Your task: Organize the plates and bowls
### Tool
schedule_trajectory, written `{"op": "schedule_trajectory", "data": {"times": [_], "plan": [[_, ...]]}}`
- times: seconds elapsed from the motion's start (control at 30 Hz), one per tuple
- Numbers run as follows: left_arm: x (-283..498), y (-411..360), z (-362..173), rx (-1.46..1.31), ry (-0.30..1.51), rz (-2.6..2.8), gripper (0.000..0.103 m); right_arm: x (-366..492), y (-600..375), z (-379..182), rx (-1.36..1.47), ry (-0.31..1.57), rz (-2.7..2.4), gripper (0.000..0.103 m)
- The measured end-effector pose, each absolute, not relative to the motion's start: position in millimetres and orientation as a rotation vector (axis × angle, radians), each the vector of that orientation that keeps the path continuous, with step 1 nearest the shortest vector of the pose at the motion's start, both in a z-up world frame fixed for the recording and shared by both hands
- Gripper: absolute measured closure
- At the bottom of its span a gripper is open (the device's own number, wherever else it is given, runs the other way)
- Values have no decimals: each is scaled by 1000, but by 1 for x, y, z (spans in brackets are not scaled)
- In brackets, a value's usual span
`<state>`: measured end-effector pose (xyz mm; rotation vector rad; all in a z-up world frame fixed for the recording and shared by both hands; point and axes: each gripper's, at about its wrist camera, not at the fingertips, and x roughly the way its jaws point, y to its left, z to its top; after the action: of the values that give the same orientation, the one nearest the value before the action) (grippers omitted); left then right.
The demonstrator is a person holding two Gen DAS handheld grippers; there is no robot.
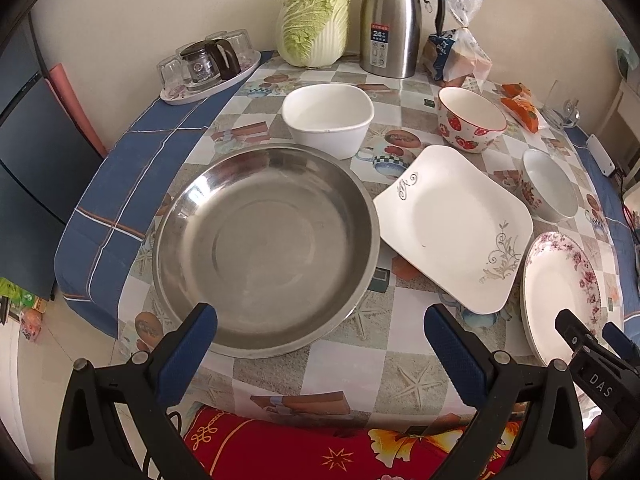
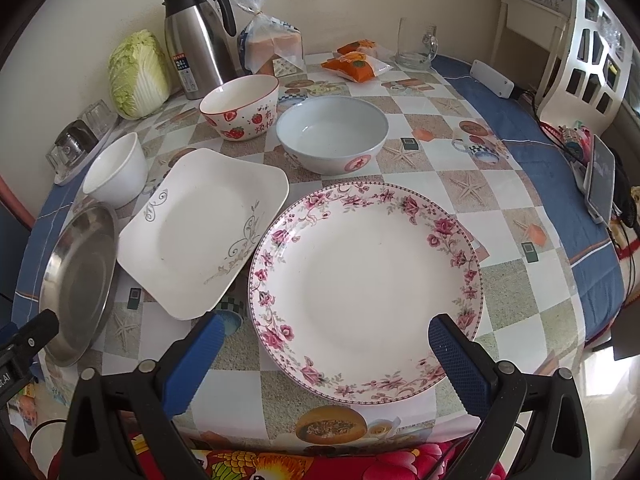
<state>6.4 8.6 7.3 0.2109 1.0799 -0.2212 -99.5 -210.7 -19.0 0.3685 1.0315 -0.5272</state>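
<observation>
Ahead of the left gripper [image 1: 320, 344], jaws wide apart and holding nothing, sits the steel basin [image 1: 266, 248], its near rim just past the left fingertip. Beyond the basin, touching or nearly touching its far rim: white square bowl [image 1: 328, 120]. Right of the basin and close beside it: square white plate [image 1: 454, 224] with grey scroll print, one corner over the basin's edge or right at it, cannot tell which. Further right, the floral round plate [image 1: 560, 296]. Behind the square plate: strawberry bowl [image 1: 472, 120] and small floral bowl [image 1: 550, 190].

Right gripper [image 2: 322, 334] also spread open, empty, fingers straddling the near part of the floral round plate [image 2: 366, 292], right fingertip over its rim, contact unclear. Left-forward of this gripper: square white plate [image 2: 200, 232], edge next to the round plate. Straight ahead past the plate: pale blue-white bowl [image 2: 332, 134]; strawberry bowl [image 2: 240, 106] left of it. Far left: steel basin [image 2: 78, 284], white bowl [image 2: 116, 170].

Everything rests on the checked tablecloth [image 2: 440, 184]. Back edge: cabbage [image 1: 314, 24], steel thermos jug [image 1: 394, 20], bagged bread [image 1: 460, 54].
</observation>
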Motion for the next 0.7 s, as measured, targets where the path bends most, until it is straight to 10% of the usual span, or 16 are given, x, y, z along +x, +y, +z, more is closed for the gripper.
{"op": "schedule_trajectory", "data": {"times": [0.7], "plan": [[95, 46, 48, -78, 1052, 82, 0, 19, -198, 28, 279, 963, -444, 0]]}}
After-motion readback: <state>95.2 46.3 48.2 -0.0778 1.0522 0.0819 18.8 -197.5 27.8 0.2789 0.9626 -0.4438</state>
